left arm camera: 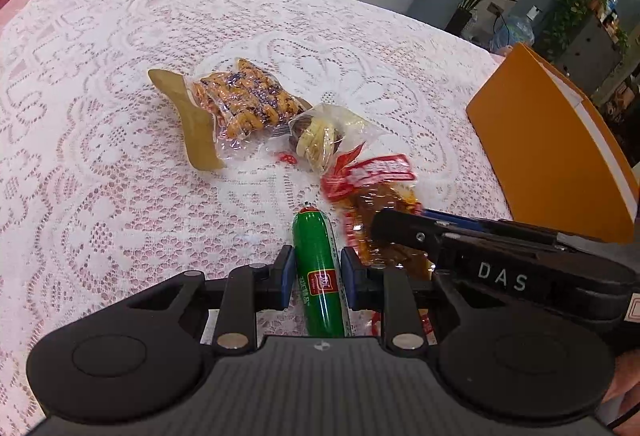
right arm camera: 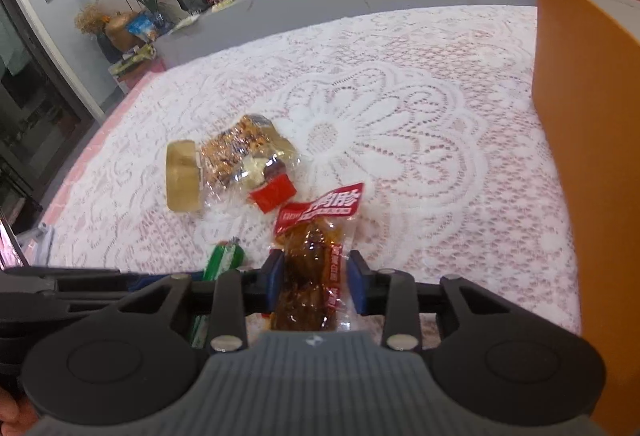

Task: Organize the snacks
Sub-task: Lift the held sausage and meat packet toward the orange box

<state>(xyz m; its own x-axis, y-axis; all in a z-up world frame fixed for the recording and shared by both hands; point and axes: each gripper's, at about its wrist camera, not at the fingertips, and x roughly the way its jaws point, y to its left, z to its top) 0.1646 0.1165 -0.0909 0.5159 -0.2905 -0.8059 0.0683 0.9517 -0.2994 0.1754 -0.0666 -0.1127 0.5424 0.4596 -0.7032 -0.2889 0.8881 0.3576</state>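
1. Left claw (left arm camera: 316, 276): pads sit either side of the green sausage (left arm camera: 318, 272), touching or nearly so; can't tell if it's gripped. Sausage lies lengthwise between the fingers on the lace-covered desk (left arm camera: 120, 116).
2. Right claw (right arm camera: 316, 284): clenched on the red-labelled brown snack pack (right arm camera: 310, 276), pack's red top sticking out past the fingertips.
3. Rel. to the sausage: brown pack just right, touching or nearly; right claw's arm crosses over it in left wrist view.
4. Beyond the sausage: clear bag w/ yellow pastry (left arm camera: 320, 140), then twisted-cracker bag (left arm camera: 244, 96) beside a tan pouch (left arm camera: 192, 120).
5. Orange box (left arm camera: 552, 152) well right of the sausage, at desk edge.
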